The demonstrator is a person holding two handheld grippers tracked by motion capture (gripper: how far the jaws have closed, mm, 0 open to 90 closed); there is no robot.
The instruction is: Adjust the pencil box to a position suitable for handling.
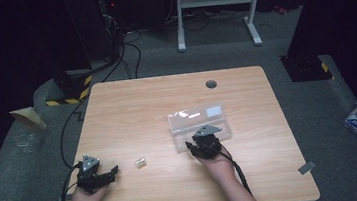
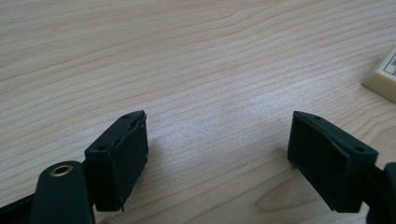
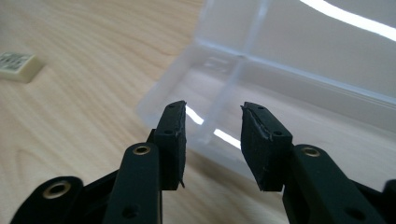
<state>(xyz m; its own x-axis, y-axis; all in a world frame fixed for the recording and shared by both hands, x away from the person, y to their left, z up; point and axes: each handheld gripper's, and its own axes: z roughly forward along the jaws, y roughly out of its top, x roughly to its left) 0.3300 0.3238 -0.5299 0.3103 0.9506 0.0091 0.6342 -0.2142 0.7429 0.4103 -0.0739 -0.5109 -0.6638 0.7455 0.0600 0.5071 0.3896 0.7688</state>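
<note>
The right gripper [image 3: 212, 140] sits at the near edge of a clear plastic box [image 1: 200, 125], its jaws a little apart with nothing pressed between them; in the right gripper view the box's near wall and a moulded divider [image 3: 229, 100] stand just ahead of the pads, the rim not yet between them. The box lies on the bench [image 1: 132, 110] directly in front of this gripper, its open lid rising on the far side; it looks light, thin-walled and glossy (so likely slippery and a bit springy under a pinch), and I judge it would slide across the wood rather than stay put if nudged. The best hold seems to be the near wall or the corner beside the divider, where the plastic is stiffest; a squeeze at mid-wall could bow it.

Off to this gripper's left lies a small cream block [image 1: 139, 162] with dark print on its top; it looks hard and light, easy to pinch across its short sides.

Beyond the block, the left gripper [image 1: 105, 175] rests low over bare wood with its jaws spread wide and empty; in the left gripper view the block's corner [image 2: 384, 74] shows ahead and to the right of its pads, well clear of them.
</note>
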